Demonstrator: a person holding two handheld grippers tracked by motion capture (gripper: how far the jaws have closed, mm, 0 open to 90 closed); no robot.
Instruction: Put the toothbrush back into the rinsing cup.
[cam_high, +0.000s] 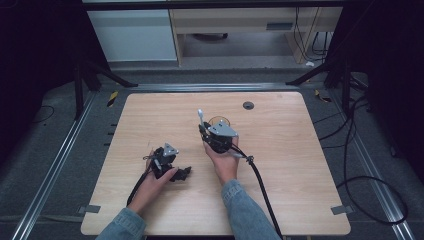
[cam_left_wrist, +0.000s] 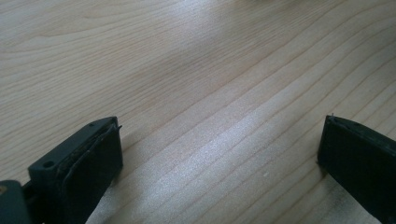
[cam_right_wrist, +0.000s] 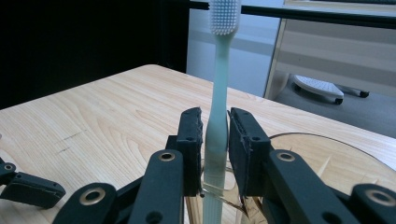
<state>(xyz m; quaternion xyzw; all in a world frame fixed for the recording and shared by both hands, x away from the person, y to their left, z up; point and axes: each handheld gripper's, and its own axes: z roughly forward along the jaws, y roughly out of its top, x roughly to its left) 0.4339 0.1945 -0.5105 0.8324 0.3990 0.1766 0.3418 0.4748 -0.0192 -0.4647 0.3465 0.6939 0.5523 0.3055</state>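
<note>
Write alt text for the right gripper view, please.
A pale green toothbrush stands upright between the right gripper's two black jaws, bristles at the top. Its lower end reaches into a clear amber cup on the light wooden table.

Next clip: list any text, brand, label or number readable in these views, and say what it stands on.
None can be read.
The toothbrush between the right gripper's jaws bears no visible lettering.
The amber cup shows no print.
The left gripper, jaws apart over the wooden table, carries no marking.
The cabinet behind has a dark plate, too small to read.
</note>
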